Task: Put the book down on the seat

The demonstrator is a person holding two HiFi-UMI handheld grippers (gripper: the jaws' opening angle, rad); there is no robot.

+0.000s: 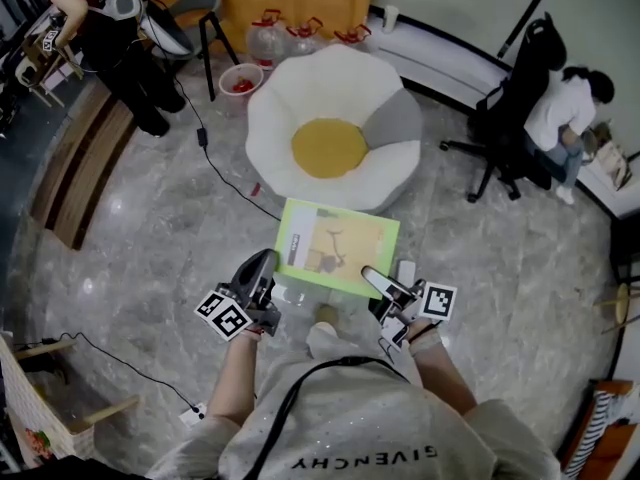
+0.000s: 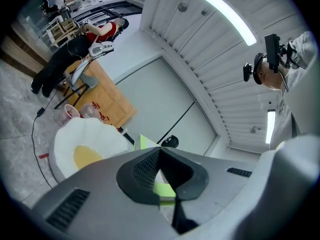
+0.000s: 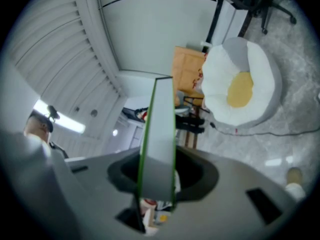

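A thin book with a light green cover point(image 1: 335, 247) hangs flat above the marble floor, just short of the seat. The seat point(image 1: 335, 133) is a white fried-egg beanbag with a yellow middle. My left gripper point(image 1: 272, 274) is shut on the book's near left corner, and my right gripper point(image 1: 379, 281) is shut on its near right edge. In the left gripper view a green corner of the book point(image 2: 165, 188) sits between the dark pads of the left gripper point(image 2: 163, 178), with the seat point(image 2: 87, 146) beyond. In the right gripper view the book point(image 3: 158, 134) stands edge-on in the right gripper point(image 3: 157, 184), with the seat point(image 3: 242, 84) ahead.
A black cable point(image 1: 215, 163) runs across the floor left of the seat. Water jugs point(image 1: 300, 34) and a red bucket point(image 1: 240, 80) stand behind it. A person sits in a black office chair point(image 1: 515, 123) at the right. A wooden bench point(image 1: 75, 168) lies at the left.
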